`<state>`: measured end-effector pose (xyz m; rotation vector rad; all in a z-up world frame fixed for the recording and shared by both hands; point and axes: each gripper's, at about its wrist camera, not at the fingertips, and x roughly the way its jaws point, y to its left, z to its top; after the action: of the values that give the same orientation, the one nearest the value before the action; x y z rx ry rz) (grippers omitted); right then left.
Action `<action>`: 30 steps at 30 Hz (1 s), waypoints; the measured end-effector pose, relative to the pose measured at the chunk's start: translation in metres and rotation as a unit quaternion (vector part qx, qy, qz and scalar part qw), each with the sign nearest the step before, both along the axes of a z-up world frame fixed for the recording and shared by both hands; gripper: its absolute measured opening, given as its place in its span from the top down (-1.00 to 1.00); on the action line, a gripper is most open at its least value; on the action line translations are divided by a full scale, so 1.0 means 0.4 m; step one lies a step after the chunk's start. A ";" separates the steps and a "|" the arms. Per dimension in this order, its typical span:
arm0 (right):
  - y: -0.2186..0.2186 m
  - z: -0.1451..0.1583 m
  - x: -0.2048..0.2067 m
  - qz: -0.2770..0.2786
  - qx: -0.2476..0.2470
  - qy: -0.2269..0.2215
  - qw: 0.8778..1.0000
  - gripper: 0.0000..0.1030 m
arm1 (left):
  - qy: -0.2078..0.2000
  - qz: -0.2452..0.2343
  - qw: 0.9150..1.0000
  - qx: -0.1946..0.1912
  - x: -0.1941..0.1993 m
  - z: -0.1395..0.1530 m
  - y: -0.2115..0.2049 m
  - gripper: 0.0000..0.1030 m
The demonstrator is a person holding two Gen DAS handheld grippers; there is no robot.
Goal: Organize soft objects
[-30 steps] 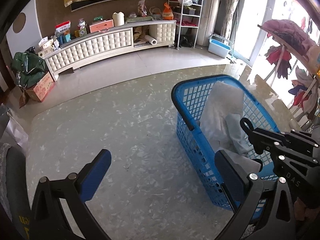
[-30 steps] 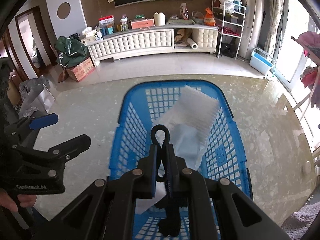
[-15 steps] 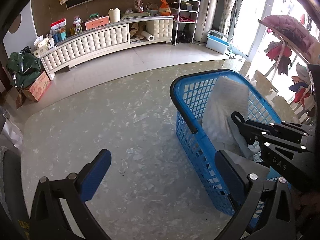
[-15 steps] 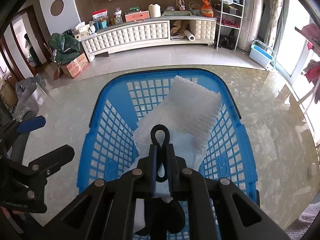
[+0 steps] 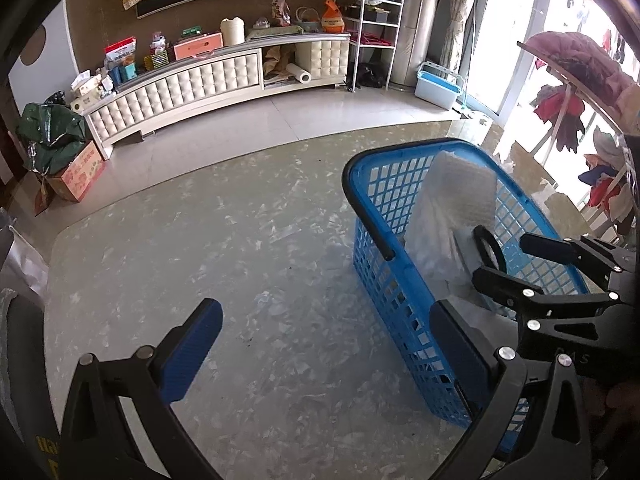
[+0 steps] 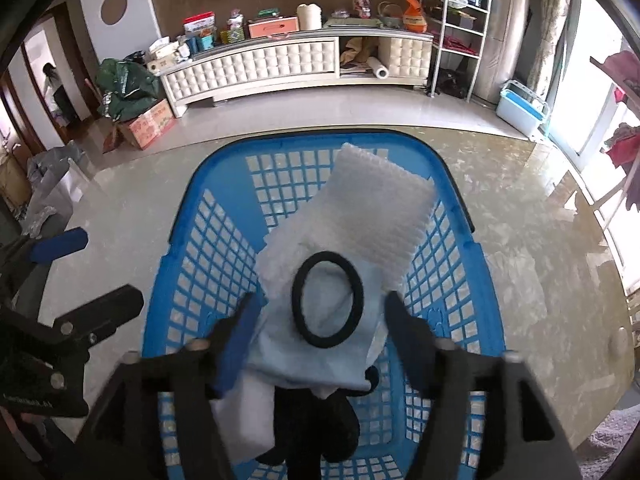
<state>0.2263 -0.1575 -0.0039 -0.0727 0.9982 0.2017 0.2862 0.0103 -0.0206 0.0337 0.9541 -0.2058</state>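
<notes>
A blue plastic basket [image 6: 208, 248] stands on the marble table and holds a white ribbed foam sheet [image 6: 372, 208], a light blue cloth [image 6: 304, 360] and a black soft item [image 6: 316, 420]. My right gripper [image 6: 322, 300] hangs over the basket with its jaws opening. A black hair tie [image 6: 297, 300] sits as a round loop between them above the cloth, and neither pad presses on it. In the left wrist view, my left gripper [image 5: 324, 316] stands open and holds nothing over the table, left of the basket [image 5: 384, 276]. The right gripper [image 5: 512, 262] shows at that view's right edge.
The marble table [image 5: 240, 240] extends left of the basket, its far edge curving toward the room. Beyond stand a white tufted cabinet [image 6: 260, 68], a cardboard box [image 6: 148, 122], a wire shelf [image 6: 460, 32], a blue bin [image 6: 520, 108] and hanging clothes [image 5: 576, 64]. A person [image 6: 56, 88] stands in the far-left doorway.
The right jaws were shut on the pinched hair tie and now stand apart. The tie has sprung into a round loop over the cloth. The left gripper has kept still.
</notes>
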 end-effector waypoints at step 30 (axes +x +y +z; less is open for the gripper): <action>-0.025 0.278 -0.364 0.027 0.025 -0.188 0.982 -0.99 | -0.150 0.047 0.987 -0.017 -0.436 0.279 0.018 -0.99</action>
<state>0.0806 -0.1674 0.1071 -0.0884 0.6146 0.2517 0.1119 0.0177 0.0910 -0.0114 0.6506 -0.1256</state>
